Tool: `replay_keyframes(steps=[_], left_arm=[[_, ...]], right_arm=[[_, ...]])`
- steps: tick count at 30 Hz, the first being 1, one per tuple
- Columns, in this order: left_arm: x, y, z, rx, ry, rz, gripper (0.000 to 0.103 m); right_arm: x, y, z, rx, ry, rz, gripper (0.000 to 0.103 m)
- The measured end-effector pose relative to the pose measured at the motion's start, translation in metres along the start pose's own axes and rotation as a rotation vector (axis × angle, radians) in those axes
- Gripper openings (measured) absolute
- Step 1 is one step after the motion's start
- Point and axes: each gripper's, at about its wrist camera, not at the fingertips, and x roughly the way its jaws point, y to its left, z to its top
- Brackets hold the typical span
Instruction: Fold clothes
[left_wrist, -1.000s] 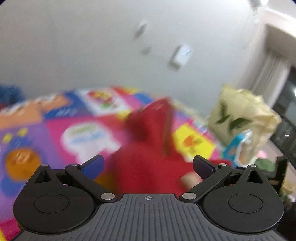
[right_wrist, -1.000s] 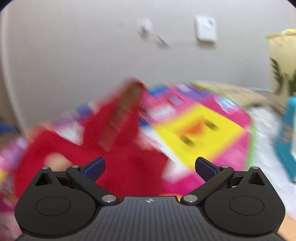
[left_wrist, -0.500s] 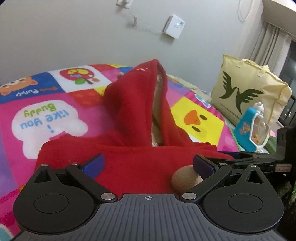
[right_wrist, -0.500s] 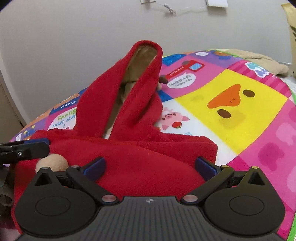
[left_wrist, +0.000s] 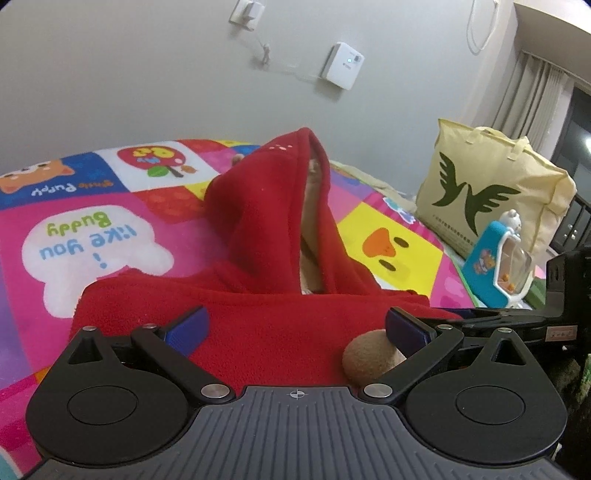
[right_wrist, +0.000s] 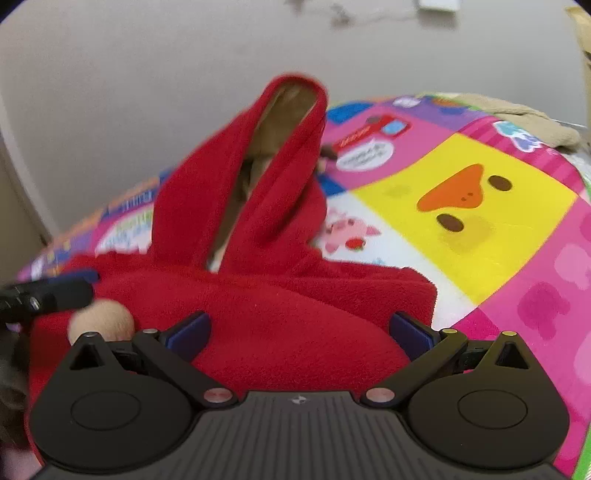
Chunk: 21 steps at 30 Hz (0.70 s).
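A red fleece hooded garment (left_wrist: 273, 317) lies on a bright cartoon play mat (left_wrist: 92, 236), its hood standing up toward the wall. A tan pom-pom (left_wrist: 365, 354) sits on the red body. My left gripper (left_wrist: 295, 328) hovers open just over the garment's near part, nothing between its blue pads. In the right wrist view the same garment (right_wrist: 280, 314) fills the middle, and my right gripper (right_wrist: 299, 328) is open above it too. The pom-pom (right_wrist: 101, 319) shows at the left there, beside the other gripper's finger (right_wrist: 48, 293).
A cream bag with a green bird print (left_wrist: 491, 192) stands at the mat's right edge, with a blue toy (left_wrist: 495, 266) in front of it. A beige cloth (right_wrist: 532, 122) lies at the mat's far corner. The grey wall is close behind.
Both views have steadied from a blurred sweep. The grippers have come down and forward over the red garment, which now fills more of each view; the right wrist view still shows slight blur.
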Motion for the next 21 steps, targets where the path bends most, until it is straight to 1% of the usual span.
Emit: replay_keyframes(steps=[2, 4, 5, 7, 8, 9, 10, 12, 14, 15, 17, 19, 21], left_arm=[[-0.004, 0.002, 0.003, -0.031, 0.005, -0.014, 0.103], [-0.025, 0.002, 0.008, -0.112, 0.026, -0.088, 0.103], [-0.036, 0.001, 0.011, -0.152, 0.036, -0.126, 0.103], [-0.065, -0.005, 0.009, -0.196, 0.061, -0.281, 0.103], [-0.08, -0.009, 0.008, -0.218, 0.074, -0.357, 0.103], [-0.09, -0.015, 0.004, -0.217, 0.1, -0.393, 0.103], [-0.091, -0.021, -0.003, -0.223, 0.156, -0.423, 0.103], [-0.087, -0.033, -0.019, -0.245, 0.278, -0.479, 0.103], [-0.066, -0.039, -0.037, -0.275, 0.371, -0.454, 0.103], [-0.056, -0.042, -0.046, -0.29, 0.417, -0.44, 0.103], [-0.035, -0.033, -0.055, -0.352, 0.455, -0.352, 0.103], [-0.024, -0.013, -0.055, -0.463, 0.443, -0.319, 0.103], [-0.021, 0.005, -0.046, -0.547, 0.406, -0.342, 0.103]], right_arm=[[0.007, -0.002, 0.009, -0.03, 0.067, 0.021, 0.103], [0.008, -0.015, 0.029, -0.03, 0.152, 0.089, 0.103], [0.003, -0.023, 0.041, -0.009, 0.149, 0.13, 0.103], [-0.007, -0.036, 0.065, 0.018, 0.101, 0.191, 0.103], [-0.008, -0.039, 0.075, 0.007, 0.079, 0.196, 0.103], [0.0, -0.04, 0.083, -0.02, 0.09, 0.203, 0.103], [0.008, -0.042, 0.09, -0.048, 0.1, 0.21, 0.103], [0.04, -0.048, 0.091, -0.039, 0.188, 0.266, 0.103], [0.071, -0.056, 0.083, 0.022, 0.306, 0.324, 0.103], [0.071, -0.06, 0.08, 0.037, 0.303, 0.349, 0.103], [0.07, -0.068, 0.076, 0.067, 0.297, 0.398, 0.103], [0.061, -0.075, 0.069, 0.11, 0.31, 0.445, 0.103], [0.048, -0.064, 0.055, 0.059, 0.314, 0.422, 0.103]])
